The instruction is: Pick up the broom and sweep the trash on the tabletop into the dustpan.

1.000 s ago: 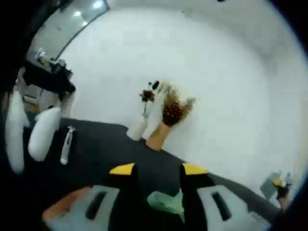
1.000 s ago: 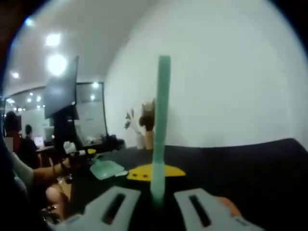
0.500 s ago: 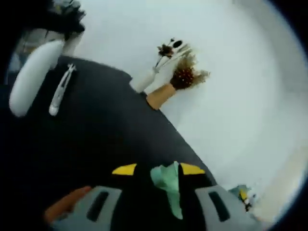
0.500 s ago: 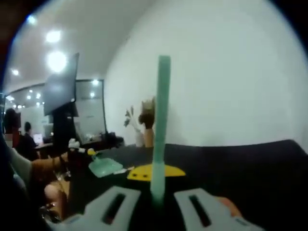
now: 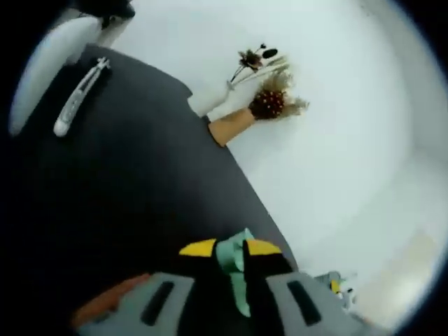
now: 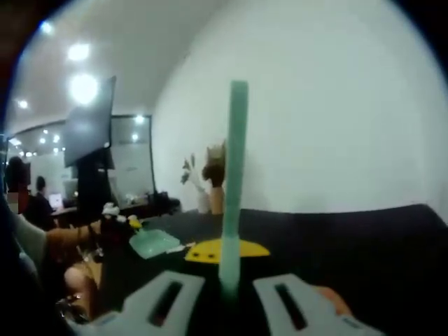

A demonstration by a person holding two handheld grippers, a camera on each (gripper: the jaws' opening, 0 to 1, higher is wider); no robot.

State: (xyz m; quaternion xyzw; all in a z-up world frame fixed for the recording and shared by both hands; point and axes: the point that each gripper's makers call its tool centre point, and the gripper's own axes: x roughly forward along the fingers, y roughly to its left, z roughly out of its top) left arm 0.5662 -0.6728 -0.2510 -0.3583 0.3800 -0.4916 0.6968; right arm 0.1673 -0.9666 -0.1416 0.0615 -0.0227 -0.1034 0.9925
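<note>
My right gripper (image 6: pixel 225 250) is shut on the pale green broom handle (image 6: pixel 234 168), which rises straight up between its yellow tips. My left gripper (image 5: pixel 231 247) is shut on a green dustpan handle (image 5: pixel 236 269) held between its yellow tips above the black tabletop (image 5: pixel 126 189). In the right gripper view the light green dustpan (image 6: pixel 155 243) lies low over the table at the left, with the left gripper (image 6: pixel 115 222) and a person's hand behind it. The broom's bristles are hidden below the right gripper view.
Two vases with dried flowers (image 5: pixel 255 105) stand at the table's far edge against the white wall, also small in the right gripper view as vases (image 6: pixel 210 192). A white and silver tool (image 5: pixel 77 98) lies on the table's left side. People sit at desks (image 6: pixel 28 199) far left.
The left gripper's jaws have drawn together onto the green dustpan handle, and its view has tilted down and rolled. The right gripper stays still on the broom handle.
</note>
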